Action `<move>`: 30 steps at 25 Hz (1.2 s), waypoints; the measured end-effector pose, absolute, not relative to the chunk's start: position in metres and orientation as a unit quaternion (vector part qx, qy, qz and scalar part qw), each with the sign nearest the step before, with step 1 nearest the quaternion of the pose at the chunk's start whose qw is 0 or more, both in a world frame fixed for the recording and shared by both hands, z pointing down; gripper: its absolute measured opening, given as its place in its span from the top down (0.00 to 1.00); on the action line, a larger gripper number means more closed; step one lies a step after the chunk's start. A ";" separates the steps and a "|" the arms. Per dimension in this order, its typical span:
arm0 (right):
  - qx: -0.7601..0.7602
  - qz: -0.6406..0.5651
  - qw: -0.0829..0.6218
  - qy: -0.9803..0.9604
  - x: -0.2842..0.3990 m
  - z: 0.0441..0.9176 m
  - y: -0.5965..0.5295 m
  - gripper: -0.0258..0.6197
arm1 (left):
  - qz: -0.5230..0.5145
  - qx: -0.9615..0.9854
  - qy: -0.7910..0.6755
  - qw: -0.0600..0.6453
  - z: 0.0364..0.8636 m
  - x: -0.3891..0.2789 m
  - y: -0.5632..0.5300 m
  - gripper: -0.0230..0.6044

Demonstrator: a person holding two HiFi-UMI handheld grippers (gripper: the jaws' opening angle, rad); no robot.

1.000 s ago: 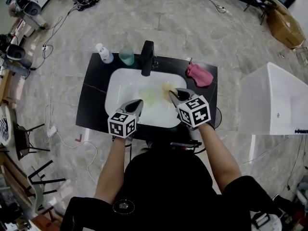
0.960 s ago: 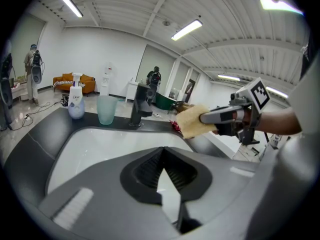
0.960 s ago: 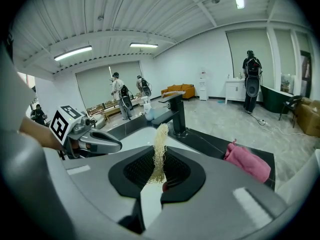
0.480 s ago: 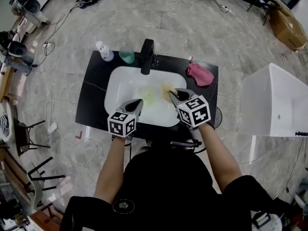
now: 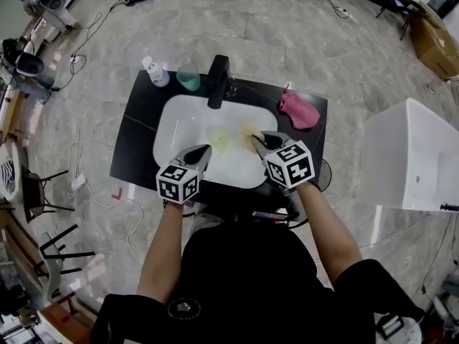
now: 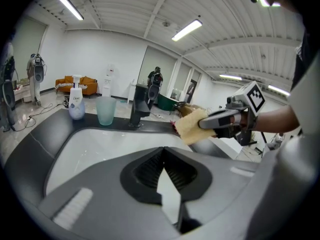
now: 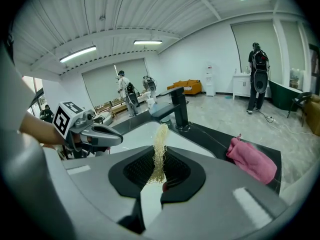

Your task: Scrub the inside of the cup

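The translucent teal cup (image 5: pixel 188 79) (image 6: pixel 106 110) stands upright on the black counter behind the basin, left of the faucet (image 5: pixel 219 82). My right gripper (image 5: pixel 256 140) (image 7: pixel 159 159) hovers over the basin's right side, shut on a yellow scrubbing cloth (image 5: pixel 249 129) (image 7: pixel 160 141) that sticks out past its tips. That cloth (image 6: pixel 192 126) also shows in the left gripper view. My left gripper (image 5: pixel 206 149) (image 6: pixel 163 151) is over the basin's front left, shut with nothing between its jaws. Both grippers are well short of the cup.
A white soap bottle (image 5: pixel 155 74) (image 6: pixel 76 104) stands left of the cup. A pink cloth (image 5: pixel 297 111) (image 7: pixel 251 161) lies on the counter's right end. The white basin (image 5: pixel 176 124) has a pale yellow-green patch (image 5: pixel 221 142) on its floor. A white tub (image 5: pixel 412 156) stands to the right.
The head view has shifted a little. Both grippers stay over the basin's front edge as before, the right one still gripping the yellow cloth.
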State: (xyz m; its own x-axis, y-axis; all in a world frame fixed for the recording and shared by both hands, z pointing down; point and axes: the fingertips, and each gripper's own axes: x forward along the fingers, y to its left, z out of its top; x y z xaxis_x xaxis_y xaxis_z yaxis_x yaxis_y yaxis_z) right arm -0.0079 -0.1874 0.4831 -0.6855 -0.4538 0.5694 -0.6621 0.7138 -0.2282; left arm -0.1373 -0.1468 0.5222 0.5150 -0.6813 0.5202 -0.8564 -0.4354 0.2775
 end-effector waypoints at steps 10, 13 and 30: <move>0.317 0.227 0.272 -0.880 -0.029 0.507 -0.208 0.89 | 0.292 0.847 -0.370 0.244 0.569 -0.157 -0.184 0.74; 0.320 0.226 0.286 -0.875 -0.034 0.511 -0.216 0.89 | 0.332 0.852 -0.333 0.232 0.592 -0.156 -0.193 0.63; 0.291 0.258 0.351 -0.852 -0.079 0.568 -0.235 0.89 | 0.367 0.843 -0.256 0.298 0.691 -0.120 -0.190 0.33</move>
